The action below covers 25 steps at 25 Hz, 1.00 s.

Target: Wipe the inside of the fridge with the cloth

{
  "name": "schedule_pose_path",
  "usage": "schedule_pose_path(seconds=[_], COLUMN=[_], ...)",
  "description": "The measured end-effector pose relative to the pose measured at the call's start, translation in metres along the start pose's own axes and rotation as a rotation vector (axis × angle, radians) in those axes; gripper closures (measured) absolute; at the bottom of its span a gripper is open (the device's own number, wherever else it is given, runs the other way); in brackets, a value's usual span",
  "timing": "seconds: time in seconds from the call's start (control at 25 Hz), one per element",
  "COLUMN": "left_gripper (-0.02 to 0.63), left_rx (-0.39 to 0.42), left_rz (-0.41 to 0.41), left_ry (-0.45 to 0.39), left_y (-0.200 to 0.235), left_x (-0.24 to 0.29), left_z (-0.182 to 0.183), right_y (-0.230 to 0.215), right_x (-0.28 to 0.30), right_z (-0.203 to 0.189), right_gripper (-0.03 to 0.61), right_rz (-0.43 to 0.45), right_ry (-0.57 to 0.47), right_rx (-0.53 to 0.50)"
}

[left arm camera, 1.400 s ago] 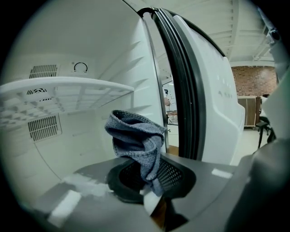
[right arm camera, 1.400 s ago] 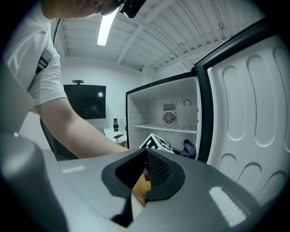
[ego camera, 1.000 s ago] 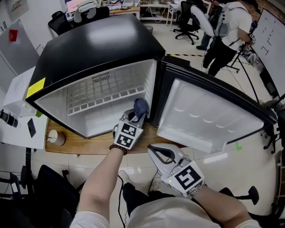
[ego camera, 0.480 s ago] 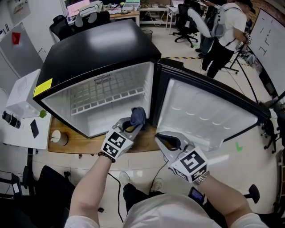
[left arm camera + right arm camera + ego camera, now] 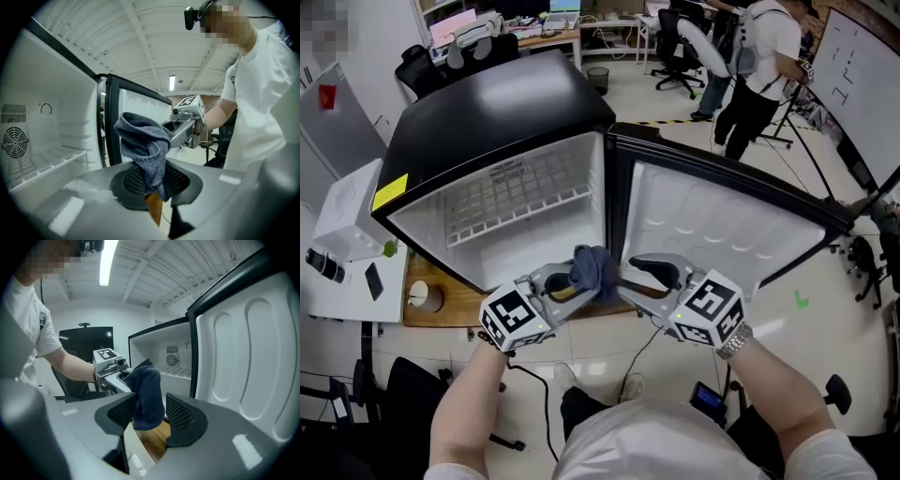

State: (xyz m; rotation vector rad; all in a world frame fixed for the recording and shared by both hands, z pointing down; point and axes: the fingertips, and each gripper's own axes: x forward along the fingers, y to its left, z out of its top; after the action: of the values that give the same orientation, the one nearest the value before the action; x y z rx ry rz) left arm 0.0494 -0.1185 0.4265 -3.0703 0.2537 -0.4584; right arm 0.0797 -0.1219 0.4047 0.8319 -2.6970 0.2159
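Well, the black fridge [image 5: 487, 103] stands open on the far left with its white cavity facing me. Its door [image 5: 722, 234] is swung wide to the right, inner panel toward me. A dark upright strip runs between the cavity's right rim and the door's hinge edge, and both my tools sit just on the near side of it. A white wire shelf [image 5: 516, 192] spans the cavity high up, with bare room beneath it. The wooden board [image 5: 455, 298] under the fridge juts out a little on the near side. Pale floor [image 5: 825, 337] lies open at the near right, past the door's lower edge. My left gripper [image 5: 574, 284] is out in front of the cavity, jaws pinched on the cloth [image 5: 592, 267]. My right gripper [image 5: 635, 278] faces it from the right. Its jaws have just been opening and stand wide, with the cloth's hanging end between them, unsqueezed.
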Motion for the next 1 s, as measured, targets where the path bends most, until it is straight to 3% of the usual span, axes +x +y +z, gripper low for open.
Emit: schedule_pose_path(seconds=[0.28,0.44,0.56,0.72,0.84,1.0], left_gripper=[0.552,0.552,0.552,0.552,0.552,0.548], left_rx=[-0.016,-0.028,-0.026,-0.031,-0.021,0.002], left_rz=[-0.178,-0.244,-0.262,-0.256,-0.251,-0.184], left_ry=[0.001,0.003,0.016,0.018,0.036,0.056], left_y=[-0.044,-0.061,-0.068,-0.071,-0.073,-0.067], left_x=[-0.001,0.003,0.009,0.016,0.024,0.036], left_z=[0.021,0.03,0.032,0.035,0.031,0.028], right_y=[0.022,0.04,0.049,0.048,0.046,0.037], right_x=[-0.012,-0.022,-0.029,-0.04,-0.045,-0.049], right_z=[0.006,0.009,0.011,0.009,0.003,-0.004], right_gripper=[0.37,0.37,0.376,0.477,0.497,0.512], right_rz=[0.219,0.349,0.401,0.382,0.344,0.239], right_ry=[0.003,-0.003,-0.017,-0.038,-0.041,-0.045], right_rx=[0.066,0.119,0.128,0.117,0.088,0.033])
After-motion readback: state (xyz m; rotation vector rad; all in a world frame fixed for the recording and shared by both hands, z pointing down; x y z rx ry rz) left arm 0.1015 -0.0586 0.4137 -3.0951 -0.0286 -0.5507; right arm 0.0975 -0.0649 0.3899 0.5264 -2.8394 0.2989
